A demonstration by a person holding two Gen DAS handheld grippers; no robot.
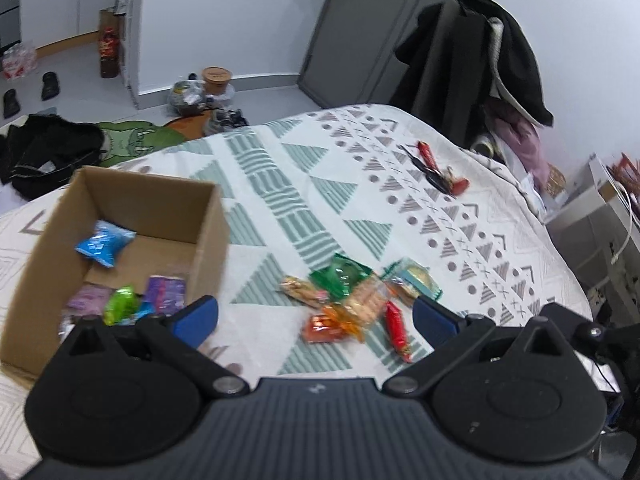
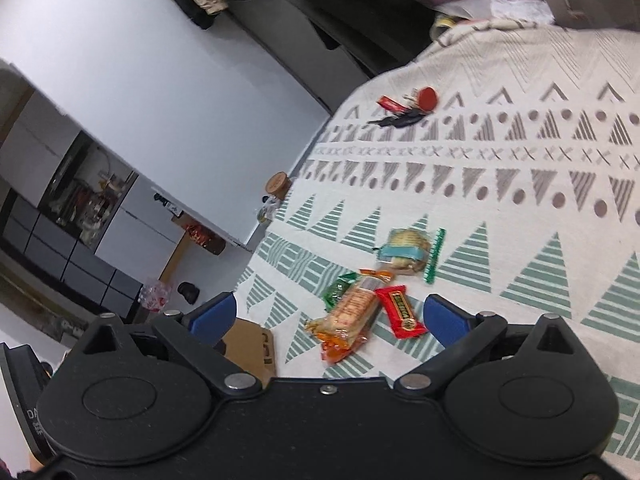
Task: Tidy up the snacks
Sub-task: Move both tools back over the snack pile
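A brown cardboard box (image 1: 208, 216) sits on the patterned bedspread at the left, holding a blue packet (image 1: 105, 243), purple packets (image 1: 166, 294) and a green one (image 1: 120, 304). Loose snacks lie in a pile to its right: a green packet (image 1: 340, 278), a long cracker pack (image 1: 366, 300), an orange packet (image 1: 324, 328), a red bar (image 1: 397, 330) and a round biscuit pack (image 1: 414, 280). My left gripper (image 1: 316, 316) is open above the pile's near side. My right gripper (image 2: 328, 314) is open too, with the cracker pack (image 2: 354, 306) and red bar (image 2: 402, 312) between its fingers' lines. A corner of the box (image 2: 250, 346) shows beside it.
Keys with red tags (image 1: 438, 172) lie further back on the bedspread (image 1: 280, 168). Beyond the bed edge are dark clothes (image 1: 48, 152), a green mat, jars and bottles on the floor. A coat-covered chair (image 1: 472, 60) stands at the back right, and white shelving (image 1: 592, 216) at the right.
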